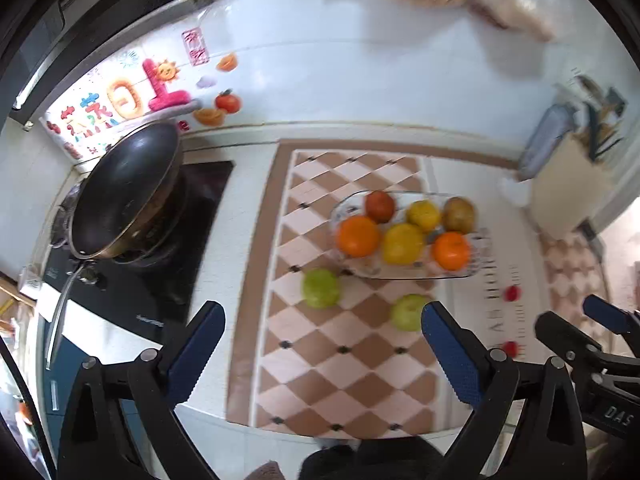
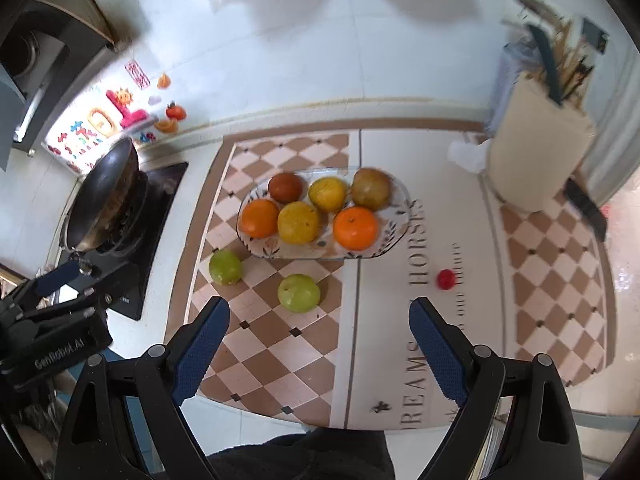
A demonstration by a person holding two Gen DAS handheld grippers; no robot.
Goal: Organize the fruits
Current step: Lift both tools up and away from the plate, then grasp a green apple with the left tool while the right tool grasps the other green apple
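Note:
A glass oval plate (image 2: 394,226) (image 1: 478,258) on the checkered mat holds several fruits: two oranges (image 2: 355,227), two yellow fruits (image 2: 298,222), a dark red one (image 2: 285,187) and a brownish one (image 2: 371,188). Two green apples (image 2: 225,267) (image 2: 299,293) lie on the mat in front of the plate; they also show in the left wrist view (image 1: 320,287) (image 1: 408,312). A small red fruit (image 2: 445,279) lies to the right on the mat. My left gripper (image 1: 324,348) and right gripper (image 2: 320,344) are both open and empty, above the mat's near side.
A black wok (image 1: 124,190) sits on the stove (image 1: 192,240) at the left. A beige utensil holder (image 2: 536,152) with knives stands at the back right. White tiled wall behind with colourful stickers (image 1: 128,100). The counter's front edge is close below the grippers.

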